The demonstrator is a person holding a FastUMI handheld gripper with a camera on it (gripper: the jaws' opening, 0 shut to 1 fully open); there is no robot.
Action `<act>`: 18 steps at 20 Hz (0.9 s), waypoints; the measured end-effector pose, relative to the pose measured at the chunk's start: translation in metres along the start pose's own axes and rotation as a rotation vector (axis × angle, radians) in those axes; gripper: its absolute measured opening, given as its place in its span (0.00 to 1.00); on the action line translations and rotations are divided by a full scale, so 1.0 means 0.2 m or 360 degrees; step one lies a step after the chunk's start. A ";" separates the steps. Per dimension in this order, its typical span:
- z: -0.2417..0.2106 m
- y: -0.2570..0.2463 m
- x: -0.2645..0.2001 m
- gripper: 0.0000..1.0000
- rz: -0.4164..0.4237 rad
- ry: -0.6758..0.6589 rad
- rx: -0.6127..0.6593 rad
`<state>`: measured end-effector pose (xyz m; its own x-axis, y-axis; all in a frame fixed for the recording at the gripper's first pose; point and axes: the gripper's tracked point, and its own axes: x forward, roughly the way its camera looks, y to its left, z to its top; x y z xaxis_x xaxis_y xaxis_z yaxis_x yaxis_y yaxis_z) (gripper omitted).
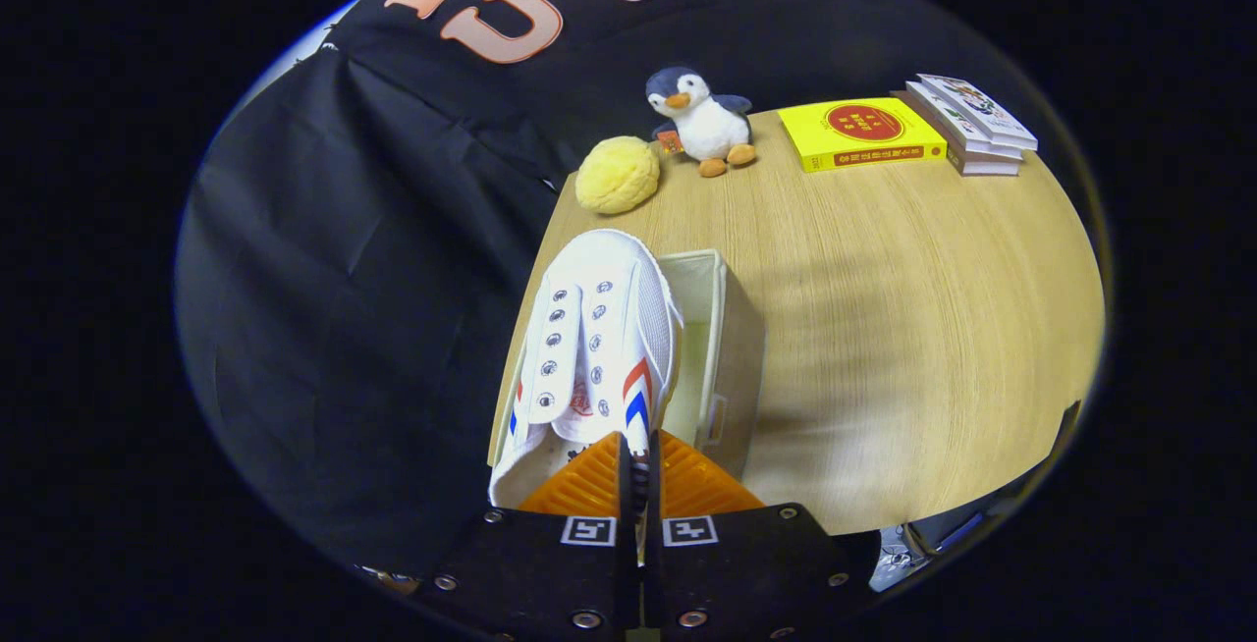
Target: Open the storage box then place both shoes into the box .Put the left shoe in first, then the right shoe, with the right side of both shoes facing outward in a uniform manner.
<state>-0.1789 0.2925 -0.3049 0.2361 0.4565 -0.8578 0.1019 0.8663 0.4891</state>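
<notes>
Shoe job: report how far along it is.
Done: the storage box stands open on the wooden table. In hand: the gripper is shut on a white sneaker at its collar, holding it over the box's opening, toe pointing away. Left: lowering this shoe in, then the other one. Which shoe this is, and whether one already lies inside, I cannot tell.
</notes>
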 end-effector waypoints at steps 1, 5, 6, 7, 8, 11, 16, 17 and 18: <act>-0.02 0.00 0.02 0.03 -0.0029 0.0020 -0.0009; -0.14 0.02 0.13 0.03 -0.0109 0.0139 -0.0015; -0.16 0.03 0.15 0.03 -0.0124 0.0161 -0.0009; -0.17 0.03 0.16 0.03 -0.0152 0.0167 -0.0014; -0.17 0.03 0.17 0.03 -0.0195 0.0166 -0.0018; -0.21 0.04 0.16 0.04 -0.0359 0.0171 0.0012; -0.22 0.05 0.16 0.04 -0.0490 0.0167 0.0038; -0.22 0.06 0.16 0.05 -0.0482 0.0168 0.0043; -0.22 0.08 0.15 0.11 -0.0461 0.0163 0.0050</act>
<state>-0.2126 0.3296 -0.3303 0.0946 0.2107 -0.9730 0.1810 0.9574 0.2249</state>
